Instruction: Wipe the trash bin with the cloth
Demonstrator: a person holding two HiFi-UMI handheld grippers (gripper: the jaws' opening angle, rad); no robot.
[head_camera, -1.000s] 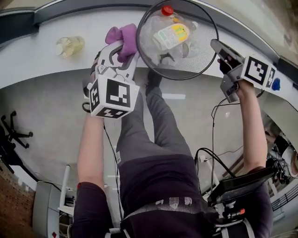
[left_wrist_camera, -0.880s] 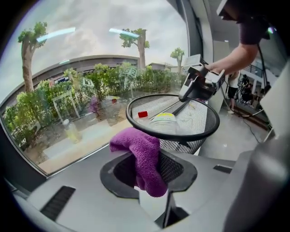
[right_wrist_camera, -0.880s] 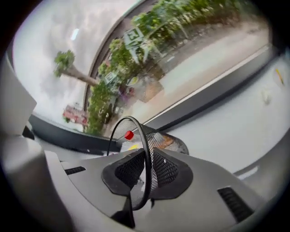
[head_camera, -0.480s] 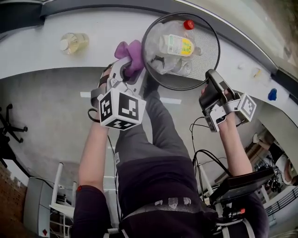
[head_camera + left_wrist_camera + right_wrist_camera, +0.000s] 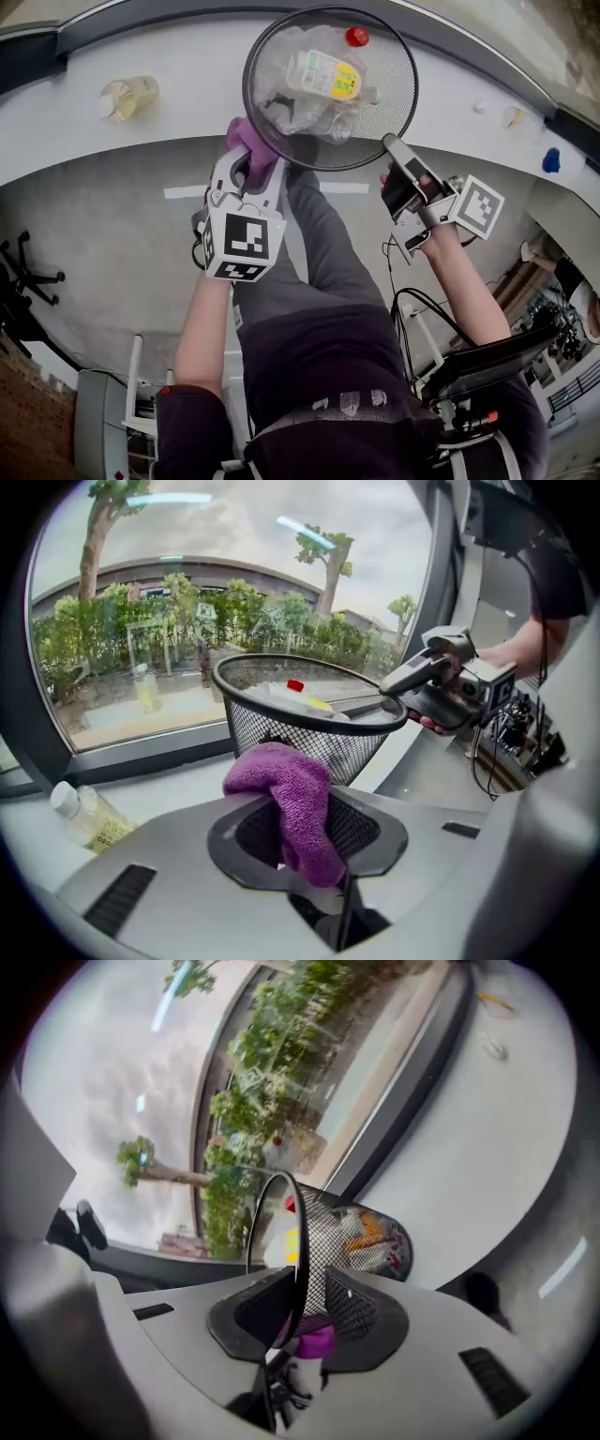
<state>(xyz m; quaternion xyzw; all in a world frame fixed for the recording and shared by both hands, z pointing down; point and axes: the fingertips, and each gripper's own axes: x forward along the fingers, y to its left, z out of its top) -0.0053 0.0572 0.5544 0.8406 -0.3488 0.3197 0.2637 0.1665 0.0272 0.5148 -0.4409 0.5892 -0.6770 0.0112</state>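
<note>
The black mesh trash bin (image 5: 389, 94) stands on the white sill at the top of the head view, with plastic bottles (image 5: 319, 75) inside. My left gripper (image 5: 251, 164) is shut on a purple cloth (image 5: 242, 137), which rests against the bin's near-left outer wall. In the left gripper view the cloth (image 5: 286, 785) drapes over the pads just before the bin (image 5: 281, 733). My right gripper (image 5: 394, 148) sits at the near-right rim. Its jaws have just been opening. The bin (image 5: 361, 1232) has its rim and mesh wall between them, with a gap on one side.
A yellowish plastic bottle (image 5: 127, 94) lies on the sill to the left of the bin, and it also shows in the left gripper view (image 5: 89, 817). A curved window runs behind the sill. Small items and a blue thing (image 5: 551, 159) sit far right. My legs are below the bin.
The right gripper came in from the bin's right side to its near rim and rolled over. The left gripper slid the cloth down the bin's left side toward me.
</note>
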